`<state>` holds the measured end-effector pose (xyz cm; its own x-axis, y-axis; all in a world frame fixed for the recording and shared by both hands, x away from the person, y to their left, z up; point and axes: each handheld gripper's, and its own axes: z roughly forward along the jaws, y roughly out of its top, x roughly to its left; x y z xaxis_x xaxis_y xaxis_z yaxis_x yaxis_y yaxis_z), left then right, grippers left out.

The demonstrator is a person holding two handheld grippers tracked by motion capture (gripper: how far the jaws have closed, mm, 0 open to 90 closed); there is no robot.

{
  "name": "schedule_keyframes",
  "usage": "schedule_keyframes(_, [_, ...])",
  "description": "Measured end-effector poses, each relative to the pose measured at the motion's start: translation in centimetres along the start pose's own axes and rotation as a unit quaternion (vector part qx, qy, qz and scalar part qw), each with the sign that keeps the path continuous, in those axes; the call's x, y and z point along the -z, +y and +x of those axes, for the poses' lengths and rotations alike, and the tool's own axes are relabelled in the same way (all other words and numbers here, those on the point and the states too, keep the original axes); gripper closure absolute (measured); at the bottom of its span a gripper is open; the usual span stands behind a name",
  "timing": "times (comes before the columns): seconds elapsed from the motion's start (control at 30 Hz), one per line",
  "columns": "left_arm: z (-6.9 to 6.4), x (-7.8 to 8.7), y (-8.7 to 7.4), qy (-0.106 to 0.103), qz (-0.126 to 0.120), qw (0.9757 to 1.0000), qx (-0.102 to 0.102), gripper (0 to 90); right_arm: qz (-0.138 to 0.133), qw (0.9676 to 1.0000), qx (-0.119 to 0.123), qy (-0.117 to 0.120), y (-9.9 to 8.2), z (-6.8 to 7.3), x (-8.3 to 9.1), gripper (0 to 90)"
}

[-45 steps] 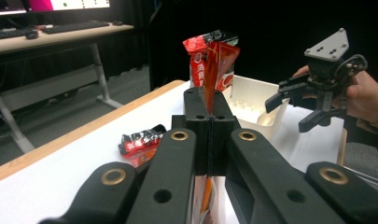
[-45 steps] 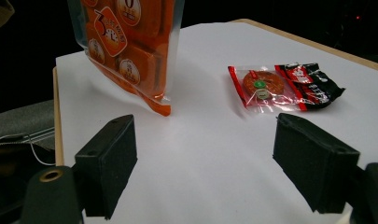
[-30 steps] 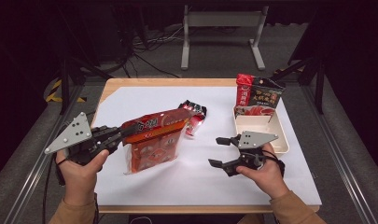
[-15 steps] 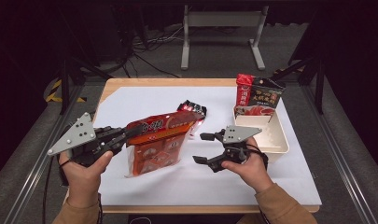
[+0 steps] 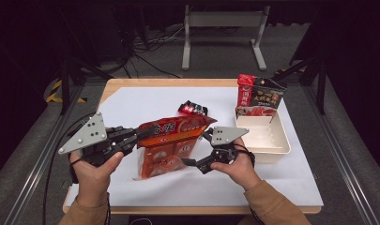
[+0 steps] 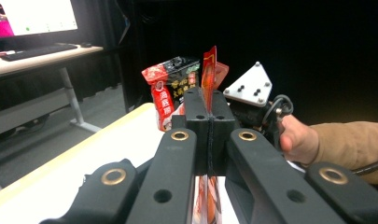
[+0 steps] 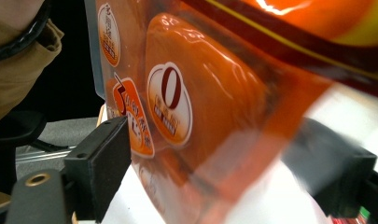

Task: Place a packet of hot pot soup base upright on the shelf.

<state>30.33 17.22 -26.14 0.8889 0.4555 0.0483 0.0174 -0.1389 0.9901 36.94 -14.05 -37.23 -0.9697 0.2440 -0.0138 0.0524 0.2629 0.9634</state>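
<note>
The orange snack bag (image 5: 171, 140) hangs above the white sheet (image 5: 131, 105) near the middle of the table (image 5: 108, 91), lifted by its top left corner, its lower end touching or just clear of the paper; the left gripper (image 5: 140, 133) has its jaws pressed together on the flat sealed edge of that bag, which the left gripper view shows as a thin strip of film (image 6: 208, 74) standing up between the black pads; the right gripper (image 5: 197, 150) sits at the bag's right side with its jaws spread, the glossy film lying between them and not yet pinched, as the right gripper view shows with one pad (image 7: 102, 158) clear of the plastic. I judge the bag light, soft and slippery; it sags and creases under its own weight, and the smaller packs inside look loose, so a squeeze on the belly would likely slide or crush; the stiff seam along the top or a side is the safer hold, opposite the corner already taken. Counting: one orange bag in hand; one small dark red packet (image 5: 193, 109) lying flat behind it; one white tray (image 5: 272, 145) at the right; two upright packets (image 5: 260, 96) at its far end, one red, one black; two grippers.
</note>
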Motion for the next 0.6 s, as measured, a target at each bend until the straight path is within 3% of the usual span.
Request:
schedule_keyframes(0.13, [-0.1, -0.4, 0.0, -0.005, 0.002, 1.0000, -0.002, 90.0, -0.002, 0.9998, 0.014, 0.016, -0.1, 0.2, -0.6, 14.1])
schedule_keyframes(0.33, [-0.2, -0.5, -0.1, -0.008, 0.003, 1.0000, -0.003, 90.0, 0.004, 0.9995, 0.020, 0.023, -0.6, 0.0, -1.4, 18.4])
schedule_keyframes(0.5, [-0.1, -0.5, -0.4, -0.005, 0.005, 1.0000, 0.000, 90.0, 0.024, 0.9985, 0.011, 0.048, -0.7, 0.8, -1.6, 42.0])
schedule_keyframes(0.6, [-0.2, -0.5, -0.4, -0.007, 0.006, 1.0000, 0.001, 90.0, 0.032, 0.9973, 0.023, 0.062, -0.5, 1.2, -1.6, 56.9])
